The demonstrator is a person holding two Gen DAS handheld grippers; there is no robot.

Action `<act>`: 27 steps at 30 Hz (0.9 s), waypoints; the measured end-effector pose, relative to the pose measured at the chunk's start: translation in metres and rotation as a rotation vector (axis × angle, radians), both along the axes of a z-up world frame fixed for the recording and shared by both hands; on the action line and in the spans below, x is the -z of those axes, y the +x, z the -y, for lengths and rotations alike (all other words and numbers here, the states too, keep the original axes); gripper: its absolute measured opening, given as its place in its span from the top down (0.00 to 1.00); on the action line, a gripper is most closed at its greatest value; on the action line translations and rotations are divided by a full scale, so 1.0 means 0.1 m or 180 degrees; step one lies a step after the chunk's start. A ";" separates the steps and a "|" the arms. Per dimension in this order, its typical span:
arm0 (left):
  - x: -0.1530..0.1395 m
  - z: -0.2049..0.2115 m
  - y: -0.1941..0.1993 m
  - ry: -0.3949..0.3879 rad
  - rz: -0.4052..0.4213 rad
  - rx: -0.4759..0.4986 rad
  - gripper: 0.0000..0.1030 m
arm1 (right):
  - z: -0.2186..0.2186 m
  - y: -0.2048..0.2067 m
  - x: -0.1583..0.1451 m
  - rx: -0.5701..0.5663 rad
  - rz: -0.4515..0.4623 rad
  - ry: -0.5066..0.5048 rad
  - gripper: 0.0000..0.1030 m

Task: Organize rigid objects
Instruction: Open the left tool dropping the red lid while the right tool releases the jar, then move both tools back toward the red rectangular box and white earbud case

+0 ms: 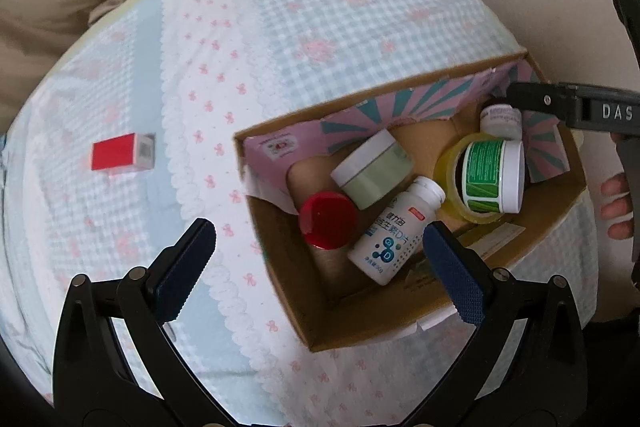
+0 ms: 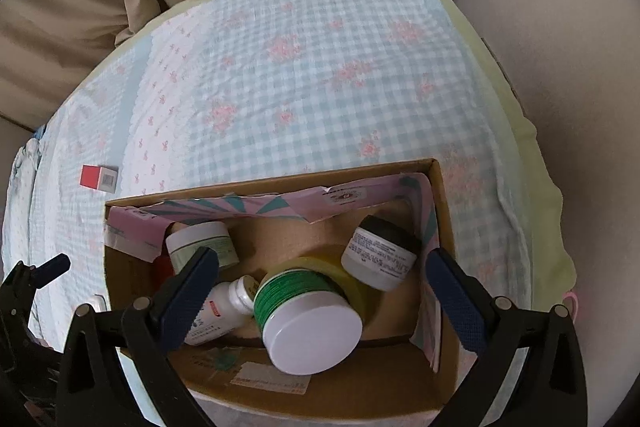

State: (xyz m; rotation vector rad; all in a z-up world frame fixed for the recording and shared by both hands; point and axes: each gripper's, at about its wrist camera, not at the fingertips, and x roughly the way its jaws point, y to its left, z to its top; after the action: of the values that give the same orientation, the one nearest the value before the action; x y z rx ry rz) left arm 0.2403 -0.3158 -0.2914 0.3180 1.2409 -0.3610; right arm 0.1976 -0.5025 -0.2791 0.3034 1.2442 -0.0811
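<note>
We hold both grippers with fingers spread and empty over the cardboard box point(image 2: 436, 379), low in each frame. The jars, tape roll point(image 1: 452, 163) and vitamin bottle point(image 1: 394, 233) already lie inside. Only the small red box point(image 1: 122, 157) waits, mid-left on the checked bedcover point(image 2: 320, 67), nearly finishing the job.

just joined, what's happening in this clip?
A person with a handheld gripper in each hand is sorting small containers into a cardboard box on a checked cloth. Both the left gripper and the right gripper are open and hold nothing; the right one hovers over the box. Inside lie a white vitamin bottle, a green-labelled jar resting on a yellow tape roll, a pale green jar, a red-lidded container and another white jar. One red box lies out on the cloth.
</note>
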 end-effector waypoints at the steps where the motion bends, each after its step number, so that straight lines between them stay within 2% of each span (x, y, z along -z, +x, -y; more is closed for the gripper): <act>1: -0.05 -0.01 -0.02 -0.0016 0.0030 -0.0016 0.00 | -0.01 -0.02 -0.03 0.0006 0.0011 -0.0011 0.00; 9: -0.46 -0.10 -0.20 -0.0177 0.0167 -0.0069 0.00 | -0.10 -0.20 -0.33 -0.0003 0.0151 -0.0057 0.00; 15: -0.87 -0.21 -0.44 -0.0264 0.0366 -0.0036 0.00 | -0.22 -0.45 -0.71 0.0003 0.0290 -0.0136 0.00; 23: -1.34 -0.68 -0.82 -0.0438 0.0568 -0.0118 0.00 | -0.62 -0.84 -1.28 -0.0162 0.0468 -0.0334 0.00; 27: -1.51 -1.06 -1.01 -0.0422 0.0710 -0.0149 0.00 | -0.96 -1.03 -1.50 -0.0272 0.0523 -0.0494 0.00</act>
State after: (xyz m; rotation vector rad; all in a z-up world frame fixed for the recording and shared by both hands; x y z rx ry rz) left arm 0.1398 -0.2097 -0.1403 0.2090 0.9989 -0.3557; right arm 0.0944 -0.4066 -0.1295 0.1195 1.0795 -0.0774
